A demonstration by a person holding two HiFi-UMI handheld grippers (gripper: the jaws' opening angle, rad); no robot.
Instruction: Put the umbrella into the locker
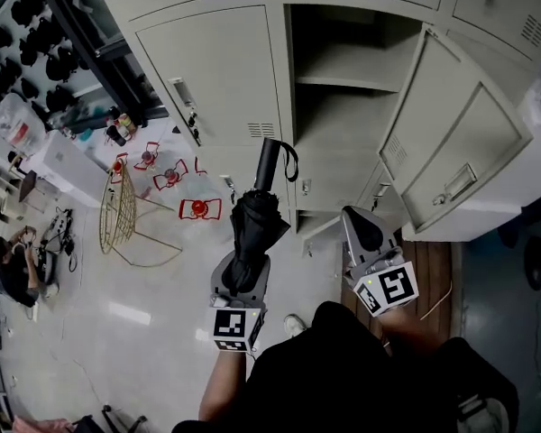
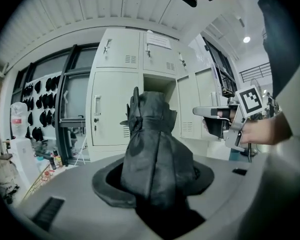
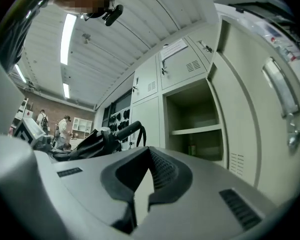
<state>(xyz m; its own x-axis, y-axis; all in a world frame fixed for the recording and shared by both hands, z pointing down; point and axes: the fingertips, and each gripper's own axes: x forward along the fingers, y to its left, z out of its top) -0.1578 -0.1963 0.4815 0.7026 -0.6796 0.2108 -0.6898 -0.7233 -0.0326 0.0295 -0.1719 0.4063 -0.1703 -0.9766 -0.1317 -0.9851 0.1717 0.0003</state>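
Two grippers show below the open locker (image 1: 352, 79) in the head view, and only one carries a load. The left gripper (image 1: 243, 273) is clamped on the folded black umbrella (image 1: 252, 228). In the left gripper view its dark fingers (image 2: 107, 184) stand partly apart, with the bunched cloth of the umbrella (image 2: 152, 149) filling the gap between them and pressed by both. The umbrella rises out of that grip, its straight handle (image 1: 267, 162) pointing toward the locker front, with a wrist strap (image 1: 291, 162) looped at the handle's end. It is outside the locker, in front of the closed door to the left of the open compartment, and touches no part of the cabinet. The right gripper (image 1: 362, 228) is beside it, nearer the swung-out door (image 1: 451, 142). In the right gripper view its ribbed fingers (image 3: 165, 171) meet at the tips, leaving only a thin wedge of light lower down, and nothing is between them. That same view shows the umbrella (image 3: 90, 141) off to the left and the bare shelf (image 3: 195, 131) inside the open compartment ahead. Each gripper's marker cube (image 1: 232, 327) faces the head camera.
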